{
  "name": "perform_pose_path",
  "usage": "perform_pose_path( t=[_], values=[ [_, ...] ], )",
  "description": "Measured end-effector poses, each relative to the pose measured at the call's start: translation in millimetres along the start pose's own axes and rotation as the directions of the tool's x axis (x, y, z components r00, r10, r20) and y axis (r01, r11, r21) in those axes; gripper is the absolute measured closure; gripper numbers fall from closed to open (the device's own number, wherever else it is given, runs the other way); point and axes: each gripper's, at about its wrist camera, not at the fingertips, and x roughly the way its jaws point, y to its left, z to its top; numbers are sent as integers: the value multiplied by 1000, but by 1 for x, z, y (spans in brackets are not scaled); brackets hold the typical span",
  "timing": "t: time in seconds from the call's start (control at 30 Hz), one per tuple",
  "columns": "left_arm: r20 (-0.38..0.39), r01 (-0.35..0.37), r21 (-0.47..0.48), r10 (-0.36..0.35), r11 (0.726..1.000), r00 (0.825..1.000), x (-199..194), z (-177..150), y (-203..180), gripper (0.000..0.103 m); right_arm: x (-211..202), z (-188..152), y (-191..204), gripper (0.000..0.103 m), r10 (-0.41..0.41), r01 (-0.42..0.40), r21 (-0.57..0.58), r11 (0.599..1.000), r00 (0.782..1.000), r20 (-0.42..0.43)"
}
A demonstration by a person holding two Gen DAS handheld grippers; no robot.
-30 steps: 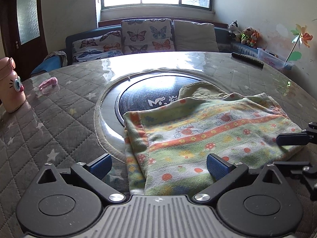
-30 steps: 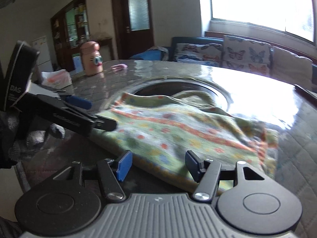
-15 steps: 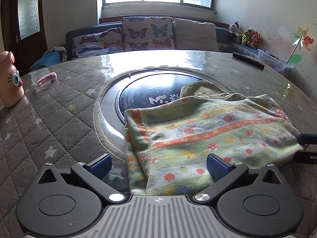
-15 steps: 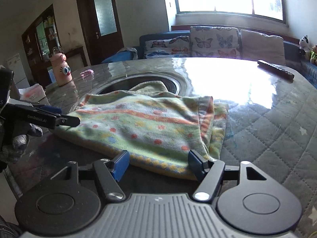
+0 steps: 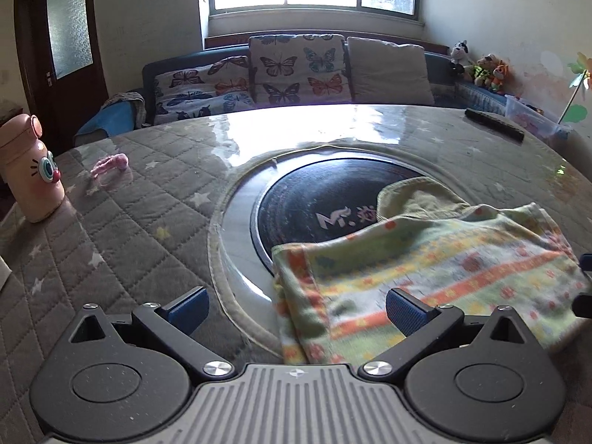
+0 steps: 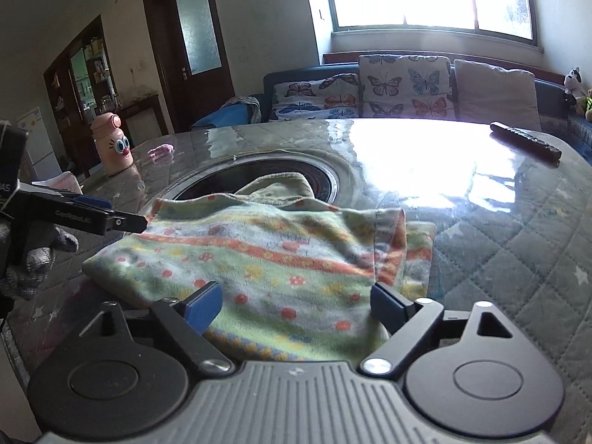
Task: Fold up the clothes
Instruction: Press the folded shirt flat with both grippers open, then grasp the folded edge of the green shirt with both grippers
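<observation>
Folded cloth [image 5: 425,270] lay on your table [image 5: 148,214], long axis running left-right, partly over the dark centre disc [image 5: 314,199]. Your left hand-held gripper [image 5: 296,305] and right hand-held gripper [image 6: 296,301] both gaped, empty. Only the right view showed your gloved hand [image 6: 33,259].

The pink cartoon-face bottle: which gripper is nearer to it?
Left. The left gripper has the pink cartoon-face bottle on its own side; the right gripper is across the folded floral cloth.
</observation>
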Motion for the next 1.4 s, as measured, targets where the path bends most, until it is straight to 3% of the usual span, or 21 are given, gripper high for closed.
perform_pose_path(
  t=[0.37,0.77,1.07,1.4],
  values=[
    [-33,-23,54,24,998,999,42,27,-11,0,42,36,-11,11,28,-28,-15,999,1000,-9],
    [-59,-10,73,14,997,998,69,35,-14,0,76,45,-31,11,19,-17,30,999,999,-50],
    [-49,-29,64,32,998,998,66,37,-7,0,71,52,-29,11,20,-18,39,999,999,-42],
    [-27,-70,53,71,996,997,44,23,12,0,73,57,10,11,110,-112,-26,993,993,-41]
  ],
)
